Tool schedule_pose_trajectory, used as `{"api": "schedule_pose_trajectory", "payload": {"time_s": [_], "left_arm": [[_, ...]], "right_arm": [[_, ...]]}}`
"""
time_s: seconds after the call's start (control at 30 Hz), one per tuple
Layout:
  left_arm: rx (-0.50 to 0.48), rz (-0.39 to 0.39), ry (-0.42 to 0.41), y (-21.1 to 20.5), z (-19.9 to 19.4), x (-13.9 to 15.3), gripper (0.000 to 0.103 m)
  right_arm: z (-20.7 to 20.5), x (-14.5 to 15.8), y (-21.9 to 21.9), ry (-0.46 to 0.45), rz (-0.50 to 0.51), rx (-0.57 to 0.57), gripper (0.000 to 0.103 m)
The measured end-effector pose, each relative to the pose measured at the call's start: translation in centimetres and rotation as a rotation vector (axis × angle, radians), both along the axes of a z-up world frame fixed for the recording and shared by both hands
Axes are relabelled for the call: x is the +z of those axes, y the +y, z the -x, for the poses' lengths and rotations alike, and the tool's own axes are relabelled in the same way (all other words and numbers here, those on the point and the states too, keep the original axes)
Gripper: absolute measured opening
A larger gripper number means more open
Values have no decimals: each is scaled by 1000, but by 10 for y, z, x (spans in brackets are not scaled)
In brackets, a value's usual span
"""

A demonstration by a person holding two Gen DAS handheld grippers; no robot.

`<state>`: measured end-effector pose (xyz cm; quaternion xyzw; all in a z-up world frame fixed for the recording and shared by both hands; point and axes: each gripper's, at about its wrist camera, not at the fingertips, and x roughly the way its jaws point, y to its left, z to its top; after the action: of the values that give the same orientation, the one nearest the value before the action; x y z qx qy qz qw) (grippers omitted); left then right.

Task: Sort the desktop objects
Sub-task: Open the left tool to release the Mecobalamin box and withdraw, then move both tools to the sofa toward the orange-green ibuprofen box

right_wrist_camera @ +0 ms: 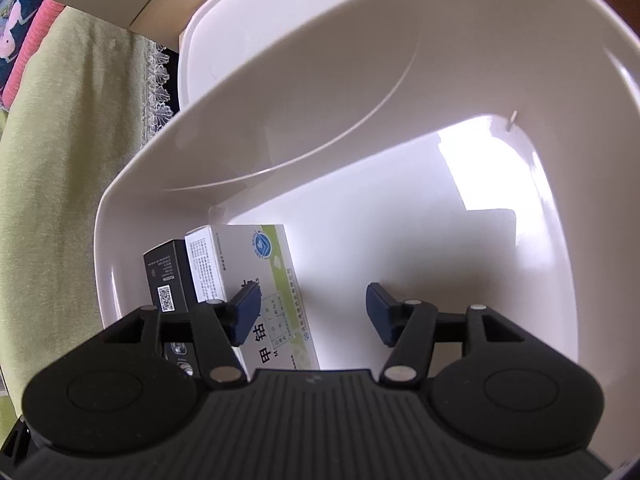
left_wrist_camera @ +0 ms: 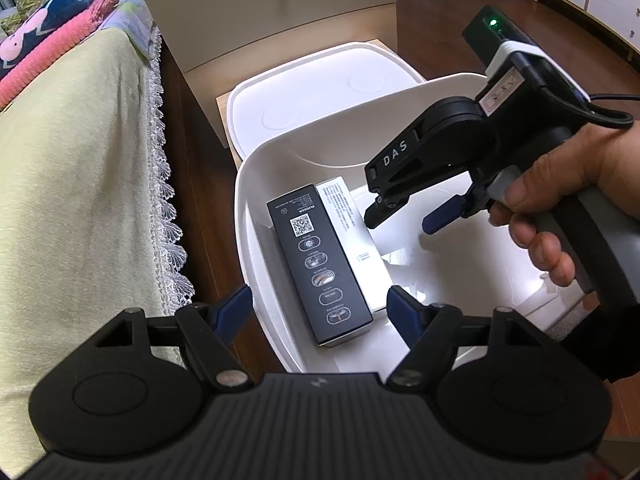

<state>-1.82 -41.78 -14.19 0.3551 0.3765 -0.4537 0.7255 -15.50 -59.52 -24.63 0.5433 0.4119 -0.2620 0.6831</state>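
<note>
A white plastic bin (left_wrist_camera: 256, 268) (right_wrist_camera: 360, 100) holds two boxes lying side by side against its left wall: a black box (left_wrist_camera: 320, 268) (right_wrist_camera: 168, 280) with a QR code and a white medicine box (left_wrist_camera: 352, 220) (right_wrist_camera: 256, 256) with green print. My left gripper (left_wrist_camera: 318, 304) hovers open over the bin's near rim, its fingers either side of the black box's near end without touching it. A hand (left_wrist_camera: 568, 200) holds my right gripper (left_wrist_camera: 404, 220) (right_wrist_camera: 314, 304) down inside the bin, open, just right of the white box, with nothing gripped.
The bin's white lid (left_wrist_camera: 312, 80) (right_wrist_camera: 208, 40) lies behind it on the wooden top. A beige drawer front (left_wrist_camera: 260, 4) stands further back. A green cloth with lace trim (left_wrist_camera: 80, 180) and folded fabrics (left_wrist_camera: 52, 44) fill the left side.
</note>
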Motion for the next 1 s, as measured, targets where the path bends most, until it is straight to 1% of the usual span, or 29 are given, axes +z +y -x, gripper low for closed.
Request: {"api": "schedule_pose_trajectory", "payload": {"time_s": [0.07,0.17,0.23,0.33,0.37,0.43,0.53,0.6,0.67,0.73,0.83,0.9,0.93,1.0], "left_arm": [[6,7,-9,0,0,2,75],[21,41,-42,2,-1,9,75],[39,79,-61,5,-4,18,75],[71,144,-73,14,-11,34,75],[87,172,-73,18,-15,41,75],[136,232,-76,28,-26,59,75],[245,330,-107,58,-43,97,75],[333,387,-138,89,-55,121,77],[419,423,-169,123,-70,141,78],[494,433,-205,158,-86,154,78],[573,390,-280,207,-113,163,78],[624,368,-293,240,-136,164,79],[649,358,-293,256,-148,163,81],[688,353,-259,283,-173,157,85]], "right_arm": [[0,6,1,-8,14,-3,55],[-6,19,4,-26,69,11,56],[-7,33,6,-55,104,16,57],[0,55,7,-124,148,10,57],[4,68,8,-151,158,2,57],[3,82,9,-205,182,-2,57],[-4,108,13,-296,207,9,59],[-14,133,21,-365,216,43,59],[-30,162,36,-430,215,101,59],[-50,188,54,-485,207,166,59],[-91,215,85,-541,167,255,59],[-120,226,110,-552,145,306,59],[-133,227,121,-552,129,323,59],[-161,228,142,-552,96,356,59]]}}
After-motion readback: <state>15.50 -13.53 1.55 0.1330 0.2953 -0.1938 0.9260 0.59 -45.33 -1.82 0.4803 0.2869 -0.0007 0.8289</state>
